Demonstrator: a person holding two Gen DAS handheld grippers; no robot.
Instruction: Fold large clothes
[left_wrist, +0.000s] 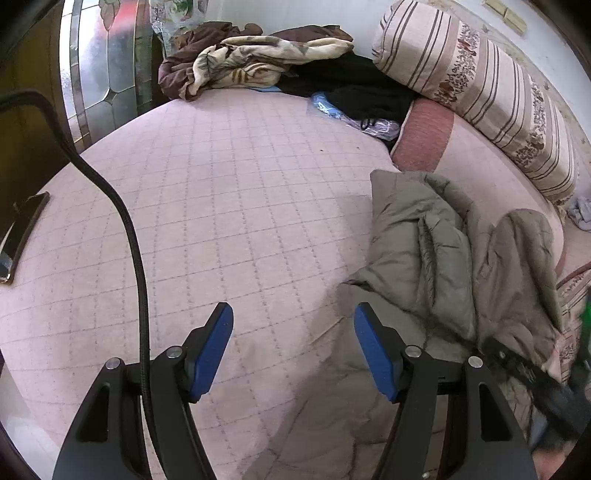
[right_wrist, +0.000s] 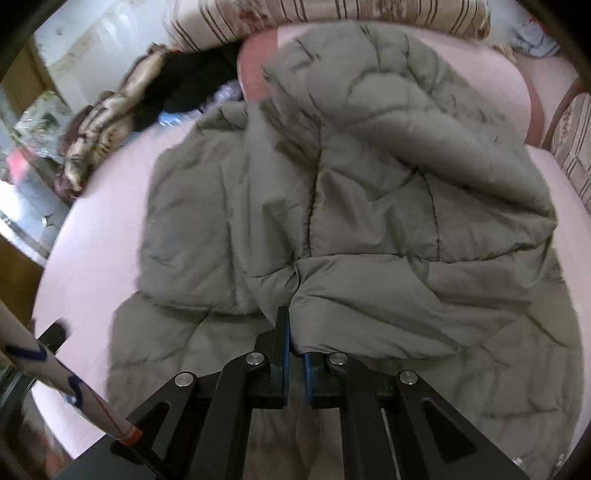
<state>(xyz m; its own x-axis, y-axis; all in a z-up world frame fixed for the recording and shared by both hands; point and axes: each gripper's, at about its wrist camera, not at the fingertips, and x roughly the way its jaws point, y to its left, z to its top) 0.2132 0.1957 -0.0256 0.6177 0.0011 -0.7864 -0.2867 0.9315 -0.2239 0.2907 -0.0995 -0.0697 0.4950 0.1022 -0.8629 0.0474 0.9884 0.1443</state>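
A grey-green quilted puffer jacket (right_wrist: 351, 192) lies bunched on the pink bed. My right gripper (right_wrist: 294, 328) is shut on a fold of its edge, the fabric pinched between the blue pads. In the left wrist view the jacket (left_wrist: 454, 254) lies to the right, and its flat lower part reaches under the right finger. My left gripper (left_wrist: 293, 325) is open and empty above the pink quilted bedcover (left_wrist: 229, 206), just left of the jacket.
A striped bolster (left_wrist: 487, 88) lies along the far right. A pile of brown and cream blankets (left_wrist: 243, 59) and black clothes (left_wrist: 354, 88) sits at the far edge. A phone (left_wrist: 18, 236) lies at the left edge. A black cable (left_wrist: 136, 266) crosses the left.
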